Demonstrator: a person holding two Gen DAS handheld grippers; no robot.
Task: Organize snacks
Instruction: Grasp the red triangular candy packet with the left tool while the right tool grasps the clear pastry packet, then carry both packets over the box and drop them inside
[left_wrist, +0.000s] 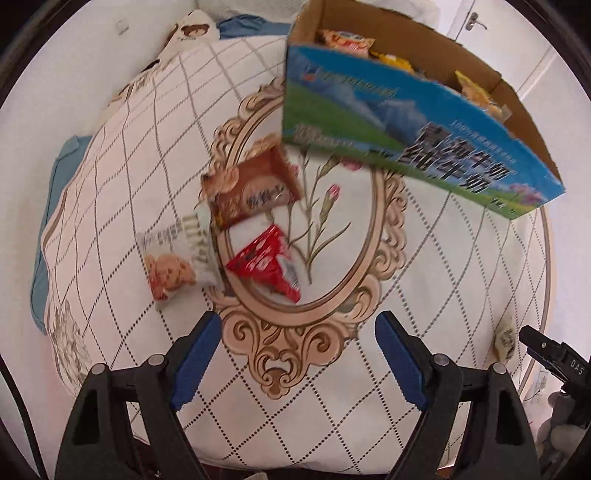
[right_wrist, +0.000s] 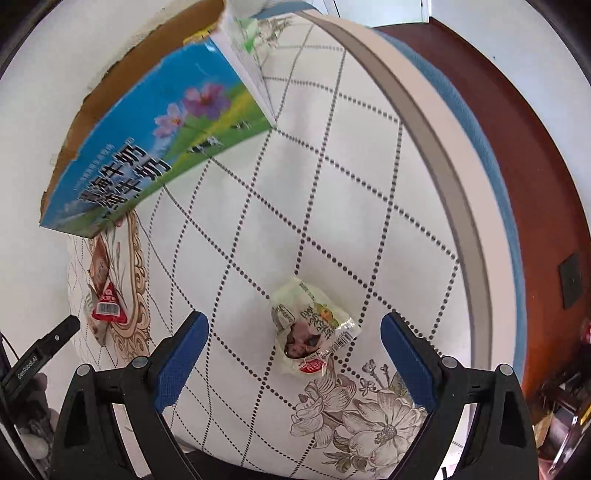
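Observation:
A blue-and-green cardboard box (left_wrist: 406, 122) stands open on the quilt with several snack packets (left_wrist: 347, 40) inside. In front of it lie a brown packet (left_wrist: 255, 188), a red packet (left_wrist: 266, 262) and a white cookie packet (left_wrist: 173, 258). My left gripper (left_wrist: 297, 321) hangs open above the quilt just short of the red packet, with nothing between its blue pads. My right gripper (right_wrist: 295, 321) is open too, and a white-and-green packet (right_wrist: 310, 328) lies on the quilt below the gap, untouched by the pads. The right wrist view also shows the box (right_wrist: 155, 140) and the red packet (right_wrist: 109, 306).
The quilt (right_wrist: 332, 166) has a dotted diamond pattern and an ornate oval frame (left_wrist: 295, 332). Its curved edge (right_wrist: 443, 147) drops to a blue sheet and brown wood at the right. A bear-print pillow (left_wrist: 192, 29) lies at the far side. Each gripper shows at the other view's edge.

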